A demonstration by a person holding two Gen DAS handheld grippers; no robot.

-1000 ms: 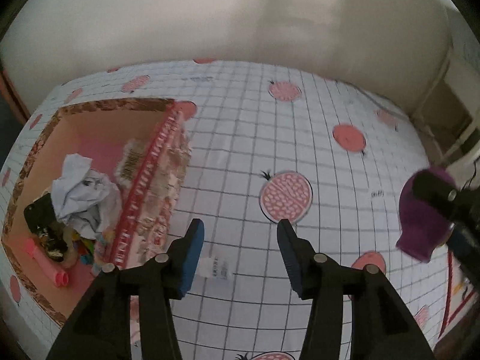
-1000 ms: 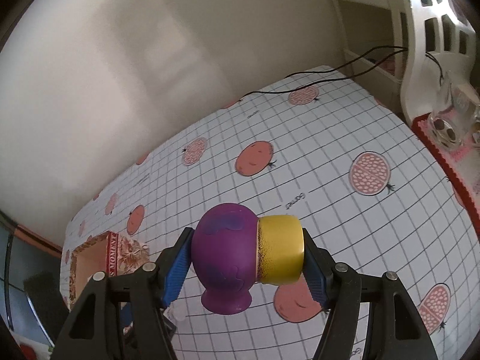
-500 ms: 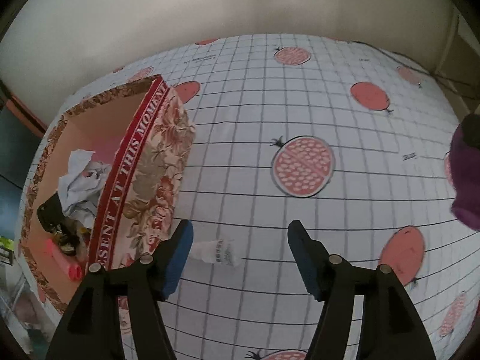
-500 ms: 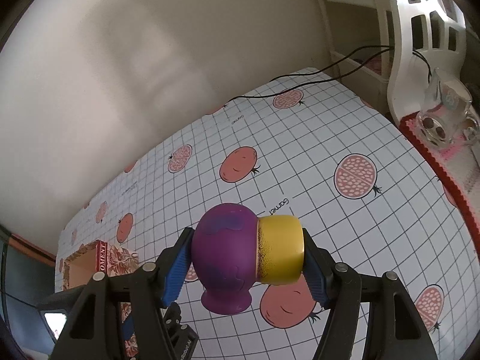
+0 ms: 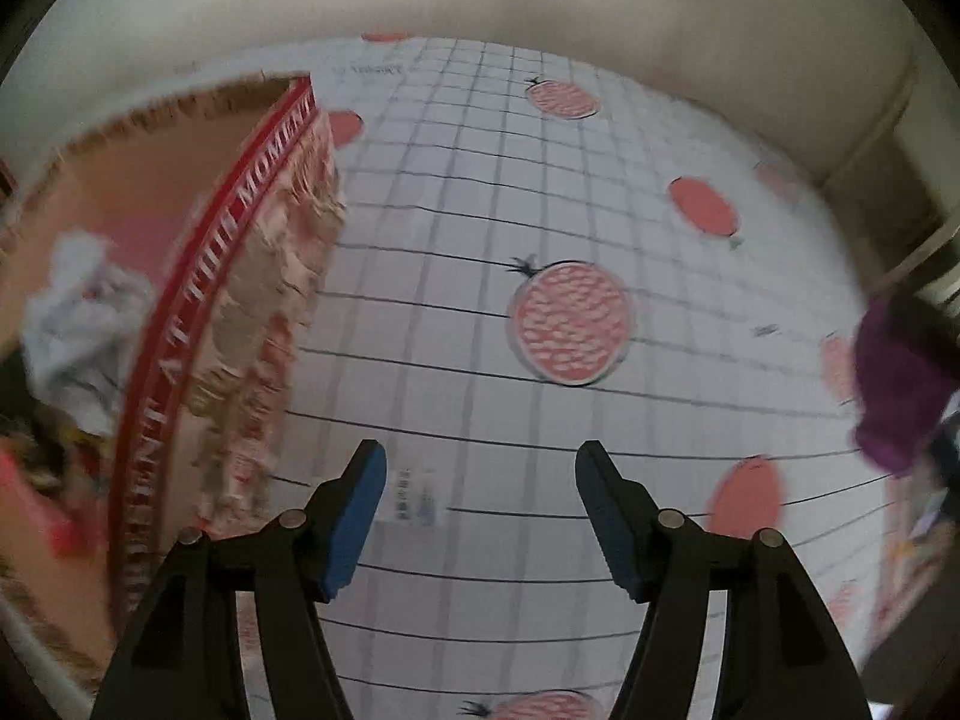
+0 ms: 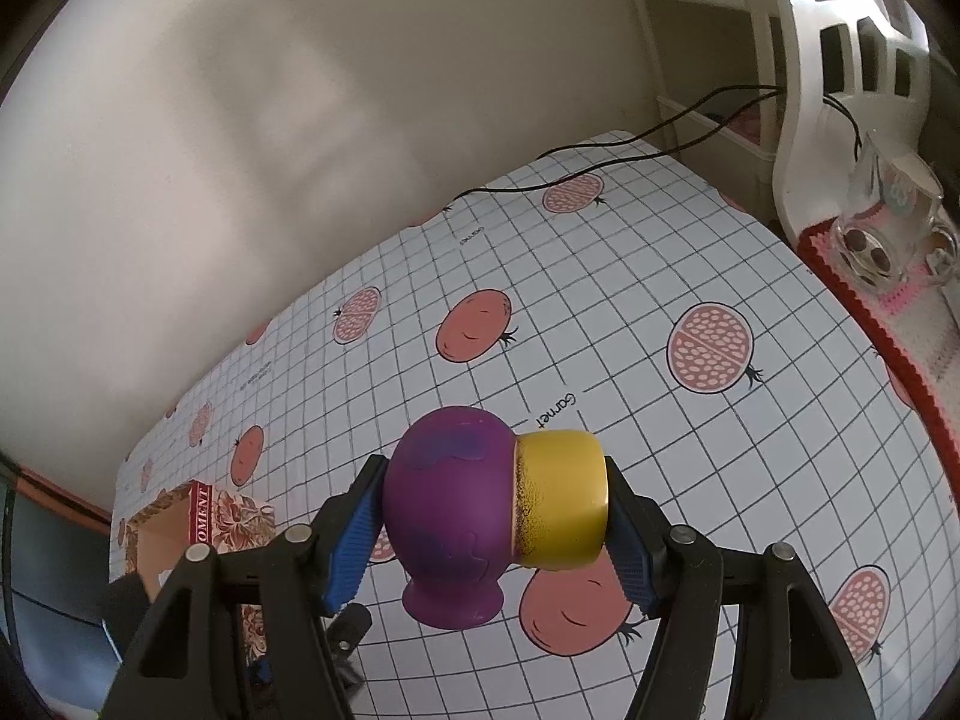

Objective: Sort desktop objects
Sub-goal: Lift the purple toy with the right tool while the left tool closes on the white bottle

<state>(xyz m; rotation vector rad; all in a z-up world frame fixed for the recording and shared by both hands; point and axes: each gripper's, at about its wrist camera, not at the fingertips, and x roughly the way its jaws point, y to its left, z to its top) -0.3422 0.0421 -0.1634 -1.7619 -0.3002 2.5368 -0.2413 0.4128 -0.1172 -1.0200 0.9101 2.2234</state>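
My right gripper [image 6: 492,525] is shut on a purple toy with a yellow cap [image 6: 468,510] and holds it above the table; the toy also shows at the right edge of the left wrist view [image 5: 897,378]. My left gripper [image 5: 480,495] is open and empty, low over the tablecloth. A small clear packet with print [image 5: 414,495] lies just ahead of its left finger [image 5: 354,516]. The floral cardboard box [image 5: 240,312] stands at the left, holding white cloth [image 5: 84,324] and several small items. The box also shows in the right wrist view [image 6: 198,522].
A grid tablecloth with pomegranate prints [image 6: 600,312] covers the table. A black cable [image 6: 600,147] runs along the far edge. A white plastic chair [image 6: 840,60] and a glass jug on a crocheted mat [image 6: 888,240] stand at the right.
My left gripper swung and the view is blurred; the box now looms closer at left and the packet sits nearer the left finger. The right gripper keeps its hold on the toy, slightly shifted.
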